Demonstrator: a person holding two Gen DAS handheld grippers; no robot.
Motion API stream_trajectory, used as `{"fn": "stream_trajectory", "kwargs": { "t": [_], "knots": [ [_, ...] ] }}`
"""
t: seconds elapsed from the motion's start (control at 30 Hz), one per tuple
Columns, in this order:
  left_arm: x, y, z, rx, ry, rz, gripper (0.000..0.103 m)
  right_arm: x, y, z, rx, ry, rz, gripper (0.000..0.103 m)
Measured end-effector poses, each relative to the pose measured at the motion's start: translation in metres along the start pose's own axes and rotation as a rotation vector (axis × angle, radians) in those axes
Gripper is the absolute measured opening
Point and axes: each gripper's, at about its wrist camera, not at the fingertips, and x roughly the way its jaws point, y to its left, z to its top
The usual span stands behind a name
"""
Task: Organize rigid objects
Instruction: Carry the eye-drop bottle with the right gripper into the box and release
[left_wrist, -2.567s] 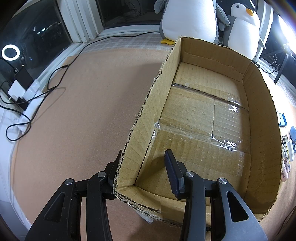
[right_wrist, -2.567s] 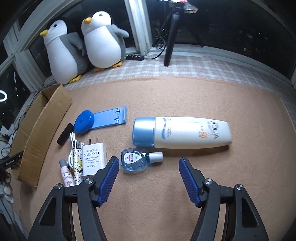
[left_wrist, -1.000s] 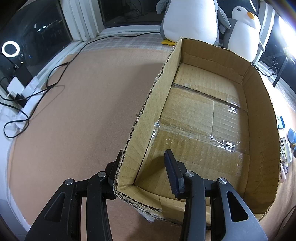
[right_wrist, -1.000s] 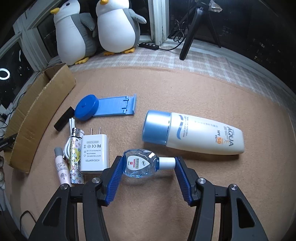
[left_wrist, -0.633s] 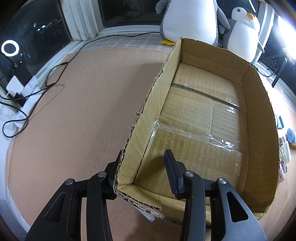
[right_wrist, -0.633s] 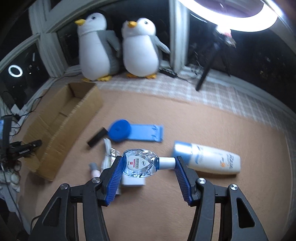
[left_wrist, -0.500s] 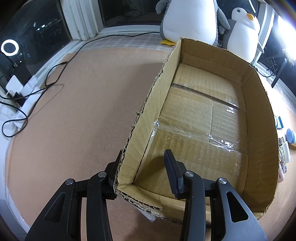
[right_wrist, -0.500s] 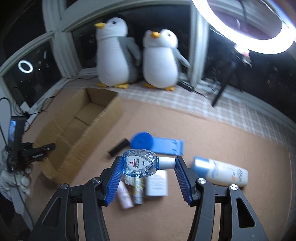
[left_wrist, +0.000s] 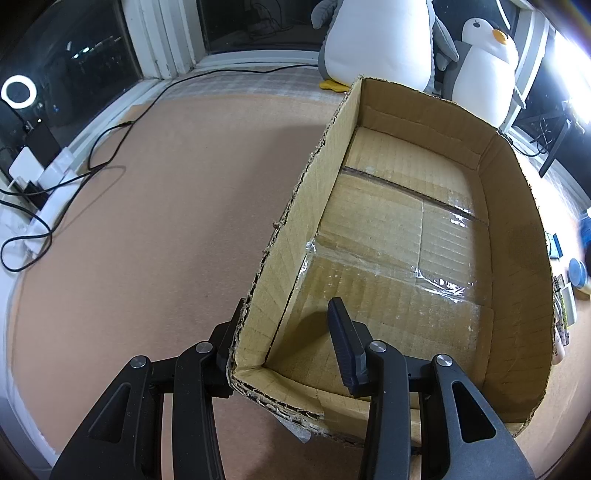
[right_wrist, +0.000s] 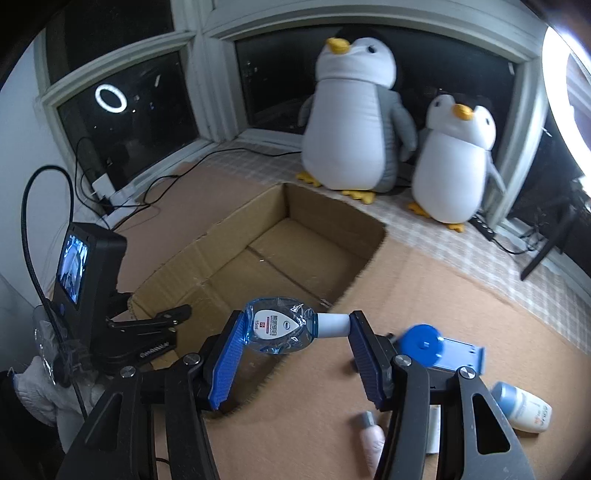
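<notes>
My right gripper (right_wrist: 295, 332) is shut on a small clear blue bottle (right_wrist: 280, 325) with a white cap, held in the air just in front of the open cardboard box (right_wrist: 258, 254). My left gripper (left_wrist: 288, 332) is shut on the box's near left wall (left_wrist: 258, 314), one finger outside, one inside. The box (left_wrist: 509, 258) is empty. A blue phone stand (right_wrist: 439, 347), a white sunscreen bottle (right_wrist: 524, 406) and a pink tube (right_wrist: 371, 439) lie on the mat to the right of the box.
Two plush penguins (right_wrist: 354, 125) stand behind the box on the window ledge. Cables and a power strip (left_wrist: 33, 177) lie at the far left. A tripod (right_wrist: 546, 240) and a ring light (right_wrist: 569, 92) stand at the right. The left gripper shows in the right wrist view (right_wrist: 147, 332).
My right gripper closed on the small blue bottle, lifted it off the mat and carried it left toward the box. My left gripper has kept hold of the box wall.
</notes>
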Motion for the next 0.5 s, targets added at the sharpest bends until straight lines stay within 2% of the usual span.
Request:
{"fn": "stream_trajectory", "kwargs": {
  "t": [0.23,0.5],
  "knots": [
    [0.0,0.0,0.0,-0.003,0.0,-0.002,0.04,0.026,0.026,-0.001,-0.043,0.04,0.02,0.052],
    [0.0,0.0,0.0,-0.005,0.0,-0.002,0.04,0.038,0.038,-0.005,-0.062,0.058,0.026,0.052]
  ]
}}
